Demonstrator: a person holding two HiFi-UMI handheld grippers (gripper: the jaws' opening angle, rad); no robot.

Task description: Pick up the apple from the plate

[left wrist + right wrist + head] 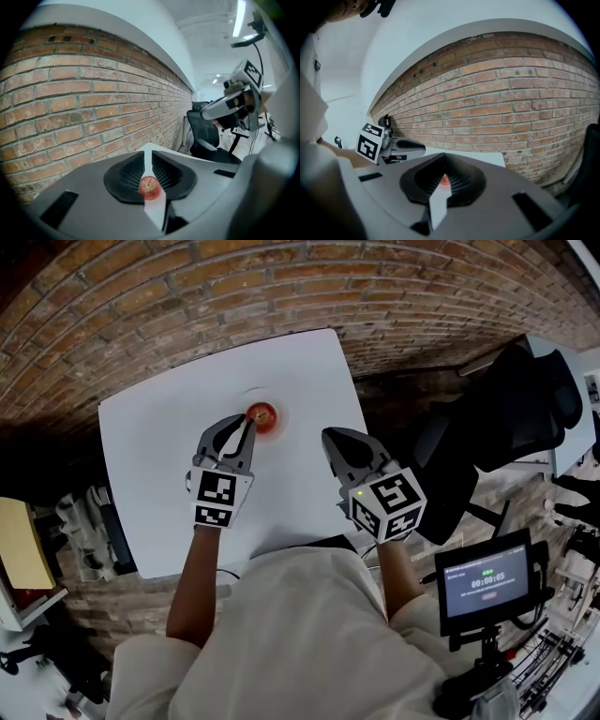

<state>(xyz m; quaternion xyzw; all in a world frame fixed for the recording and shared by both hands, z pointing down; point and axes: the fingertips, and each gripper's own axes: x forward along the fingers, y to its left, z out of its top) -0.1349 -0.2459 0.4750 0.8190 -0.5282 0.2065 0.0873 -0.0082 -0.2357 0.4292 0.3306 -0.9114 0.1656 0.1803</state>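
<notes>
A small red apple (262, 414) rests on a white plate (273, 397) at the far middle of the white table (150, 484). My left gripper (250, 421) points at the apple from just in front of it, its tips nearly at the fruit. Its jaws stand a narrow slit apart with nothing between them. In the left gripper view the apple (149, 187) shows through that slit. My right gripper (327, 435) hovers to the apple's right, apart from it, jaws together and empty. A sliver of the apple (445, 179) shows past them.
A brick wall (70, 103) runs close behind the table's far edge. A black office chair (506, 418) stands to the right of the table. A small screen on a stand (485, 582) sits at the lower right. Shelving clutter (37, 559) lies to the left.
</notes>
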